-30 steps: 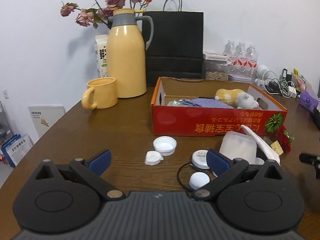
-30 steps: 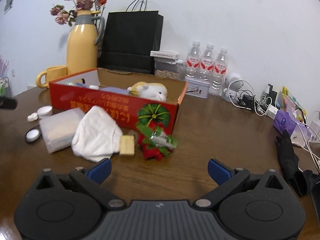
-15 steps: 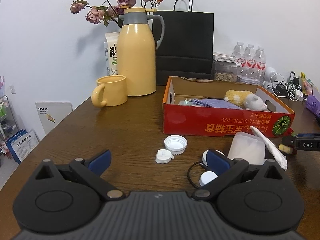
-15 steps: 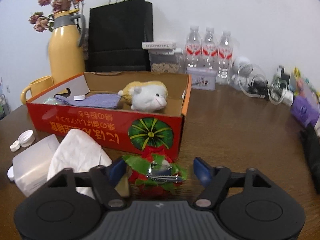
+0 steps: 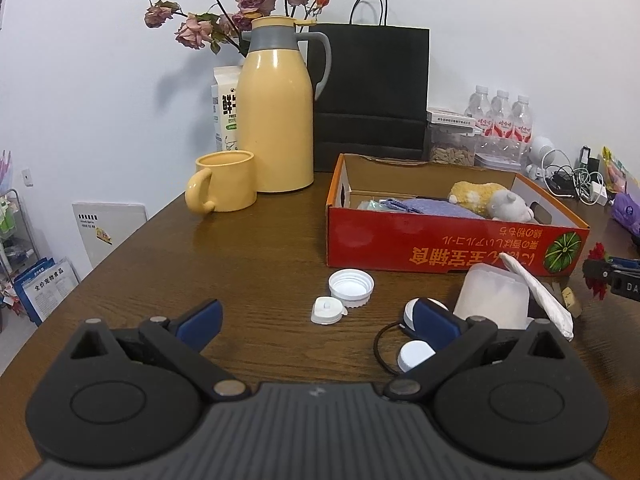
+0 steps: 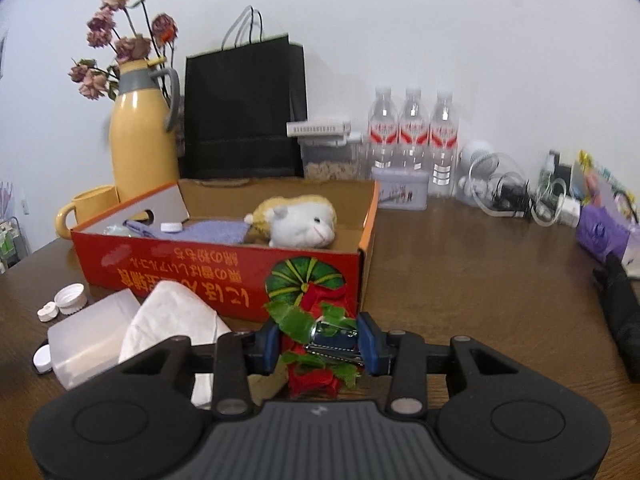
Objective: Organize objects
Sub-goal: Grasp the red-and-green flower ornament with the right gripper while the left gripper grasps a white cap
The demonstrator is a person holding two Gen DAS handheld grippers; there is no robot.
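My right gripper is shut on a red and green flower hair clip, just in front of the red cardboard box. The box holds a plush hamster and a purple cloth. My left gripper is open and empty above the table, with a white bottle cap and a small white lid between its fingers. The clip and the right gripper's tip show at the right edge of the left wrist view.
A translucent plastic container, a white tissue, round white discs and a black hair tie lie near the box. A yellow thermos, yellow mug, black paper bag, water bottles and cables stand behind.
My right gripper moved forward to the flower clip and shut on it. My left gripper drew back and left a little and stayed open.
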